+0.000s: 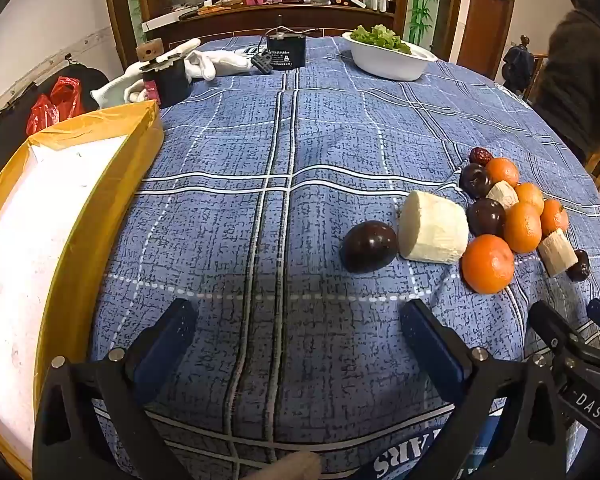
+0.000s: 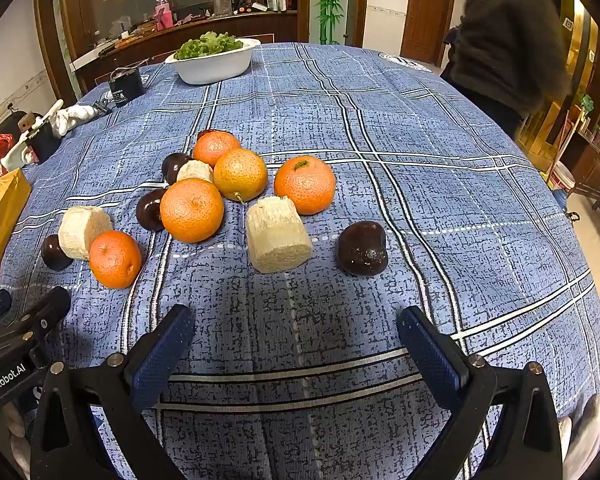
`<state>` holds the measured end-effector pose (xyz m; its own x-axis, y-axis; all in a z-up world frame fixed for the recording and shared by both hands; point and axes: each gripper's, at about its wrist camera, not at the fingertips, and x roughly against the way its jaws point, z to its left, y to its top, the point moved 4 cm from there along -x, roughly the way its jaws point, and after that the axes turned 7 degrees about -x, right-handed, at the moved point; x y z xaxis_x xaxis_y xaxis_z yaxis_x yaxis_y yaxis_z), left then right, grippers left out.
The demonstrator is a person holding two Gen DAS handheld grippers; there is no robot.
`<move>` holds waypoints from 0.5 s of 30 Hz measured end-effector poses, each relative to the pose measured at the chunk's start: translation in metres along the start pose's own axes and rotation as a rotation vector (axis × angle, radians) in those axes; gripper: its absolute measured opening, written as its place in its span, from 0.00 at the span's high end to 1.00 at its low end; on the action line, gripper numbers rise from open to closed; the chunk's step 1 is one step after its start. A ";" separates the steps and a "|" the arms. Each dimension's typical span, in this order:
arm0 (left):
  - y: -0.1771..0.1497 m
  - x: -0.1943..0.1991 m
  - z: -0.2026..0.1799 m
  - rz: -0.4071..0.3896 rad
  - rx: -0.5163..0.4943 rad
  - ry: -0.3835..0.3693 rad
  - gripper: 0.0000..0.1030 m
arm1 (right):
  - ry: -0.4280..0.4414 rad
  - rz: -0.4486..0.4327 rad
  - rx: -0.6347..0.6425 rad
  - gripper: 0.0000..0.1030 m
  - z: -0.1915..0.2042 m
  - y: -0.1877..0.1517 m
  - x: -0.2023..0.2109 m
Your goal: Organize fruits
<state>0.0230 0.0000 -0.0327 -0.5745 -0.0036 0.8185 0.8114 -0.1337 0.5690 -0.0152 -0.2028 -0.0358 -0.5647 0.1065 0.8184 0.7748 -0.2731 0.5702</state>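
Both grippers hang over the near edge of the table (image 1: 320,128), tilted down. Left gripper (image 1: 296,344) has jaws spread as wide as they go, nothing btwn them; right gripper (image 2: 296,344) same, fully spread and empty.

Fruit sits loose in a cluster twd the near right part of the cloth: mandarins (image 2: 192,210), dark plums (image 2: 362,248), pale cut cane pieces (image 2: 278,234), a wrinkled red date (image 1: 480,156) at the back of the pile. Yellow-walled tray (image 1: 100,216) w/ white floor lies along the left edge, nothing visible in it.

Step in hand, prob.: first pick. The lone plum nearest the right gripper stands apart from the rest, so it looks the easy start. Come straight down over it, jaws either side, close gently, since round skin may roll out. The cane piece just beside it has flat ends; grip across the round sides. Avoid the packed middle of the pile first: mandarins touch each other there and a finger could nudge neighbours twd the edge. Left gripper is nearer the tray, maybe best for drop-offs.
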 end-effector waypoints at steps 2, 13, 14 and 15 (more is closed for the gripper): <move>0.000 0.000 0.000 -0.004 0.004 -0.005 0.00 | -0.001 -0.002 0.001 0.00 0.000 0.000 0.000; 0.000 0.000 0.000 -0.003 0.004 -0.005 0.00 | -0.002 -0.004 0.002 0.00 0.000 0.000 0.000; 0.000 0.000 0.000 -0.003 0.004 -0.005 0.00 | -0.003 -0.004 0.002 0.00 0.000 0.000 0.000; 0.000 0.000 0.000 -0.004 0.004 -0.005 0.00 | -0.002 -0.004 0.002 0.00 0.000 0.000 0.000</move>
<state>0.0230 -0.0001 -0.0326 -0.5771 0.0015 0.8167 0.8097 -0.1298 0.5724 -0.0151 -0.2028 -0.0355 -0.5674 0.1100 0.8161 0.7730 -0.2706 0.5738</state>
